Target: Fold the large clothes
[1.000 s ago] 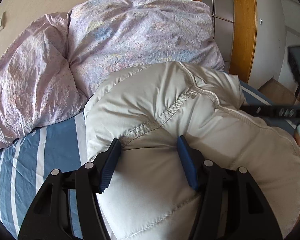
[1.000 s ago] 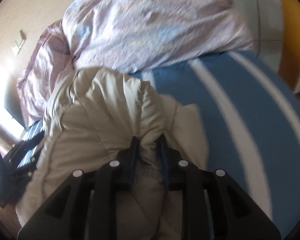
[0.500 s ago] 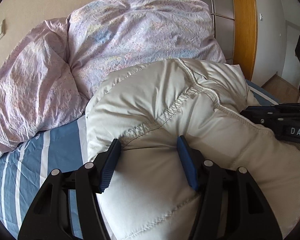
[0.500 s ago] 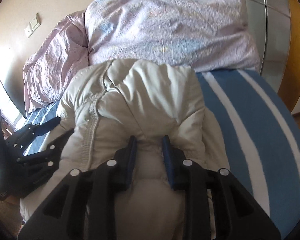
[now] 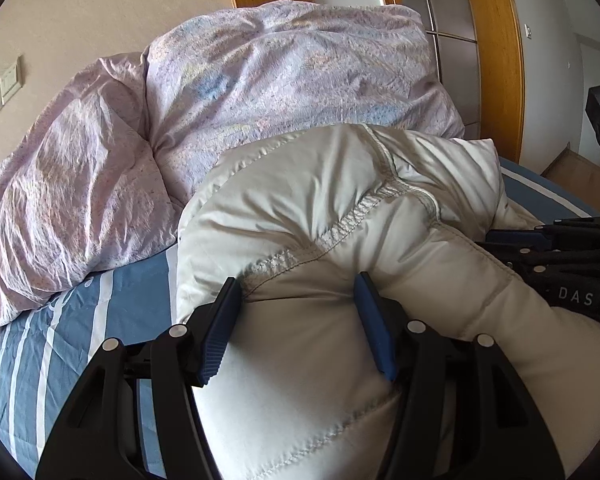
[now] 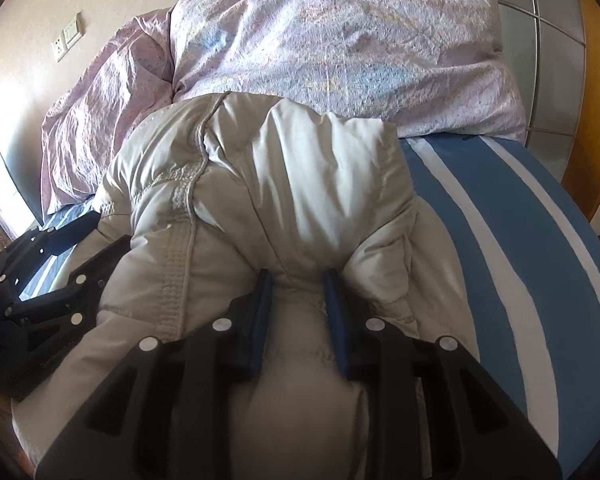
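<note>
A puffy cream down jacket (image 5: 324, 208) lies bunched on the blue-and-white striped bed; it also fills the right wrist view (image 6: 284, 184). My left gripper (image 5: 298, 286) has its jaws wide apart with a thick roll of the jacket bulging between the blue pads. My right gripper (image 6: 298, 278) is clamped on a fold of the jacket's padding, jaws narrow. The right gripper shows at the right edge of the left wrist view (image 5: 560, 256); the left gripper shows at the left of the right wrist view (image 6: 48, 280).
A crumpled lilac duvet (image 5: 260, 92) is piled at the head of the bed, just behind the jacket. The striped sheet (image 6: 512, 240) lies bare to the right. A wooden door frame (image 5: 496, 60) and a cardboard box (image 5: 580, 172) stand beyond the bed.
The right gripper swung in over the jacket and its jaws opened slightly around the fold. The jacket bulk rolled toward the duvet. The left gripper kept its hold.
</note>
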A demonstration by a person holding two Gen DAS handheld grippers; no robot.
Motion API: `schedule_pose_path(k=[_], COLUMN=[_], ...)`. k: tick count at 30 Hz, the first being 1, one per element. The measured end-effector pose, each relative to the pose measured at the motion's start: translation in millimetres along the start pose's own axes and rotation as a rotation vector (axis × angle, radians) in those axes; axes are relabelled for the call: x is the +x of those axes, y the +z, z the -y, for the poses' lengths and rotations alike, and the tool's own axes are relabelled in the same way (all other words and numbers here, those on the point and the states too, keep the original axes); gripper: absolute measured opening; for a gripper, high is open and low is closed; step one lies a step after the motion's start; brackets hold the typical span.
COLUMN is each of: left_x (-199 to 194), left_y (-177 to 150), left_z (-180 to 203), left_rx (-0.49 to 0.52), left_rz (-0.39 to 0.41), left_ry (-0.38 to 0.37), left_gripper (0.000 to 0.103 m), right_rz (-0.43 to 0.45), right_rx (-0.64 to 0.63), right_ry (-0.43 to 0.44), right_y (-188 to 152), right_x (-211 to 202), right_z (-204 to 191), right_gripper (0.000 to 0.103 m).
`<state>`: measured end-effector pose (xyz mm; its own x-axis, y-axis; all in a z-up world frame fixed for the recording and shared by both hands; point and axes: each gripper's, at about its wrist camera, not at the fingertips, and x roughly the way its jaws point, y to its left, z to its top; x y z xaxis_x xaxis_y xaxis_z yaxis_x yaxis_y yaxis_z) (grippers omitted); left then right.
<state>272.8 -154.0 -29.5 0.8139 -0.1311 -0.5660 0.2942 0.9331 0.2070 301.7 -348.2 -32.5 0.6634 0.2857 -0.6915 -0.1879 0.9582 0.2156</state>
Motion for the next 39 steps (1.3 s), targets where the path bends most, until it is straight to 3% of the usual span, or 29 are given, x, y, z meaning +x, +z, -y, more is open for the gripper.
schedule_pose_path(k=[2, 4, 6, 12, 15, 18, 22, 33, 39], left_x=[-2, -2, -2, -11, -21, -17, 6, 23, 24], left_y=[1, 2, 3, 11, 26, 38, 36, 18, 18], left_z=[-4, -7, -8, -19, -45, -57, -50, -25, -22], left_rx=[-0.002, -0.015, -0.022, -0.069, -0.178, -0.199, -0.162, -0.102, -0.060], left_rz=[-0.001, -0.004, -0.006, -0.004, 0.019, 0.023, -0.042, -0.024, -0.037], left_ry=[-0.009, -0.021, -0.025, -0.050, -0.093, -0.067, -0.043, 0.042, 0.063], left_gripper=[0.059, 0.059, 0.060, 0.064, 0.064, 0.065, 0.066, 0.066, 0.066], right_rz=[-0.032, 0.053, 0.092, -0.042, -0.036, -0.022, -0.012, 0.029, 0.007], right_rx=[0.054, 0.099, 0.094, 0.174, 0.165, 0.147, 0.144, 0.171, 0.159], right_ry=[0.025, 0.084, 0.034, -0.022, -0.037, -0.046, -0.042, 0.008, 0.005], right_y=[13, 29, 42, 55, 43, 39, 37, 33, 36], right_x=[-12, -35, -40, 16, 26, 28, 28, 35, 28], right_z=[2, 5, 2, 20, 23, 22, 24, 31, 28], right_gripper=[0.030, 0.033, 0.044, 0.038, 0.038, 0.038, 0.038, 0.039, 0.039])
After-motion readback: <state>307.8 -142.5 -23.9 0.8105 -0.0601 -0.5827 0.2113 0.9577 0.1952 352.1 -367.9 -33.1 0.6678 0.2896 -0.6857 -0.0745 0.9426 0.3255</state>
